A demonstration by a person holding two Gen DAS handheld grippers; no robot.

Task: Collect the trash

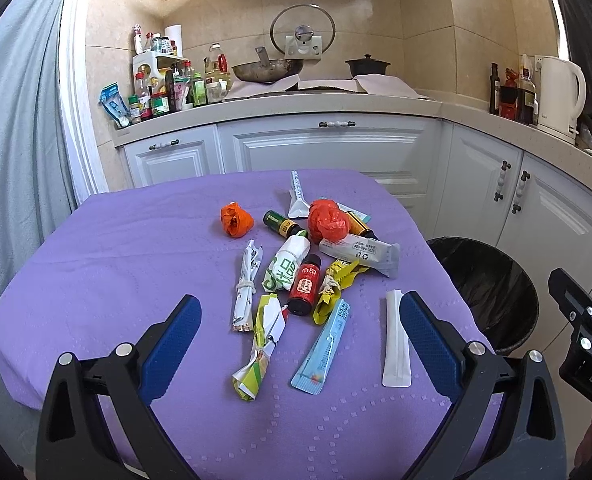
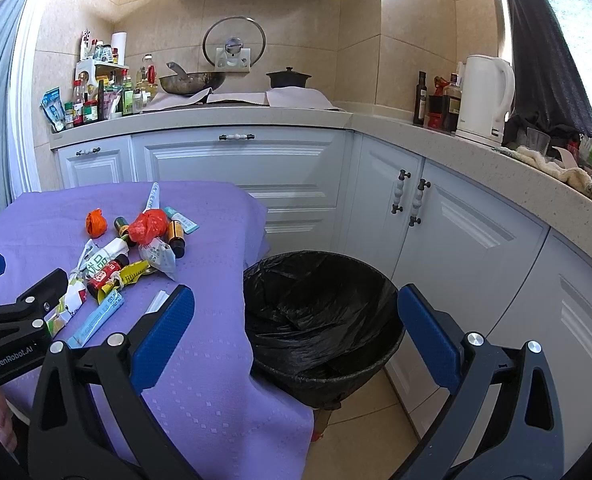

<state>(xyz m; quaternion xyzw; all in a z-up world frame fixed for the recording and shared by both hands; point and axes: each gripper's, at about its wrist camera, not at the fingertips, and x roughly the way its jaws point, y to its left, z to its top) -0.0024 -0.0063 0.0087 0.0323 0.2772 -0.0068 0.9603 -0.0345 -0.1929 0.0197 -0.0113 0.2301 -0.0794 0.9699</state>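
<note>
Left gripper [image 1: 300,336] and right gripper [image 2: 296,320] both spread wide, empty. Nearest, a thin white sachet [image 1: 395,340] on the purple surface [image 1: 116,256]: probably light, limp; pinch mid-length.

Matt purple cloth [image 1: 136,264]; glossy black plastic bin liner [image 2: 320,304].

The white sachet [image 2: 158,301] lies half hidden behind the right hand-held gripper [image 2: 296,320]

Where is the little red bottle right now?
The red bottle lies in the middle of the trash pile on the purple table, between a white-and-green wrapper and a yellow wrapper.
</note>
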